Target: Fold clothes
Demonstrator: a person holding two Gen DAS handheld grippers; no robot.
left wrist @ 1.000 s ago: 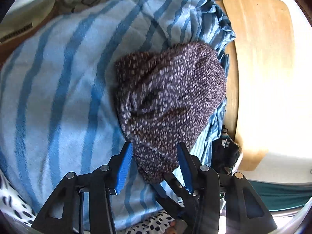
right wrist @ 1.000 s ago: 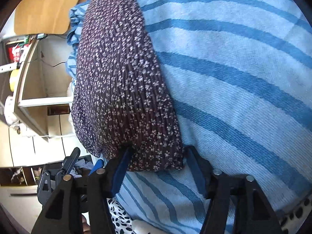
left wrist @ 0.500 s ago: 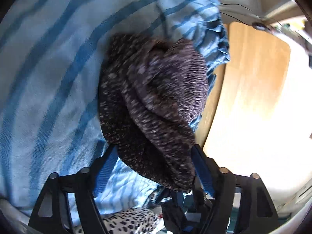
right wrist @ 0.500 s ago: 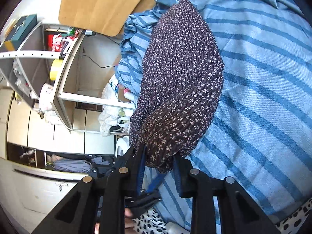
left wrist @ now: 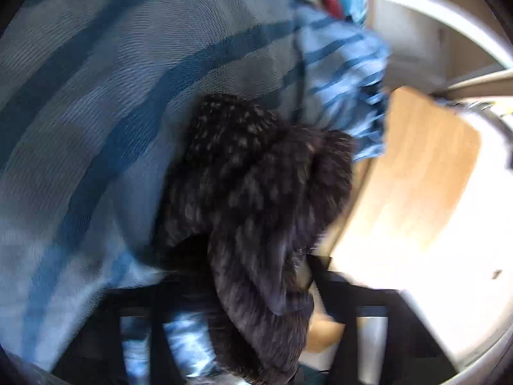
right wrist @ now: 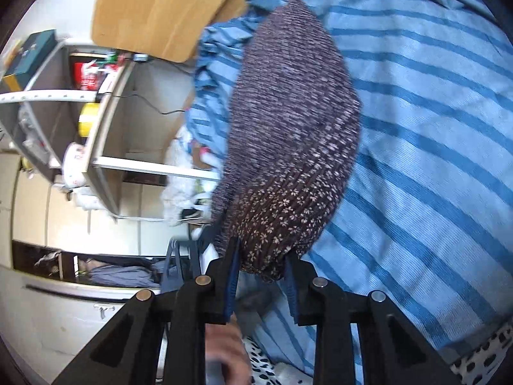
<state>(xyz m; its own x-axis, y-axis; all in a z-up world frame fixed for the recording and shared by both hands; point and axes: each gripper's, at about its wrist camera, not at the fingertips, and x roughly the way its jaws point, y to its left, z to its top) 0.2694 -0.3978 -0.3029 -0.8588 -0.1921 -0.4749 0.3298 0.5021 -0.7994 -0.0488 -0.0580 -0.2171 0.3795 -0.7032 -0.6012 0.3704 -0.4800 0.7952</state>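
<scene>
A dark purple garment with small white flowers (right wrist: 288,134) hangs folded above a blue striped blanket (right wrist: 433,128). My right gripper (right wrist: 261,266) is shut on its lower edge. In the blurred left wrist view the same garment (left wrist: 256,208) drapes over and between the dark fingers of my left gripper (left wrist: 250,276), which looks shut on it. The blanket (left wrist: 112,112) fills the left of that view.
A wooden headboard (right wrist: 160,9) stands beyond the blanket and also shows in the left wrist view (left wrist: 416,176). Open shelves with clutter (right wrist: 80,102) and drawers stand at left. A black-spotted white fabric (right wrist: 481,353) lies at the near edge.
Both grippers closed on the garment's near edge and lifted it off the blanket. The left view has swung and blurred.
</scene>
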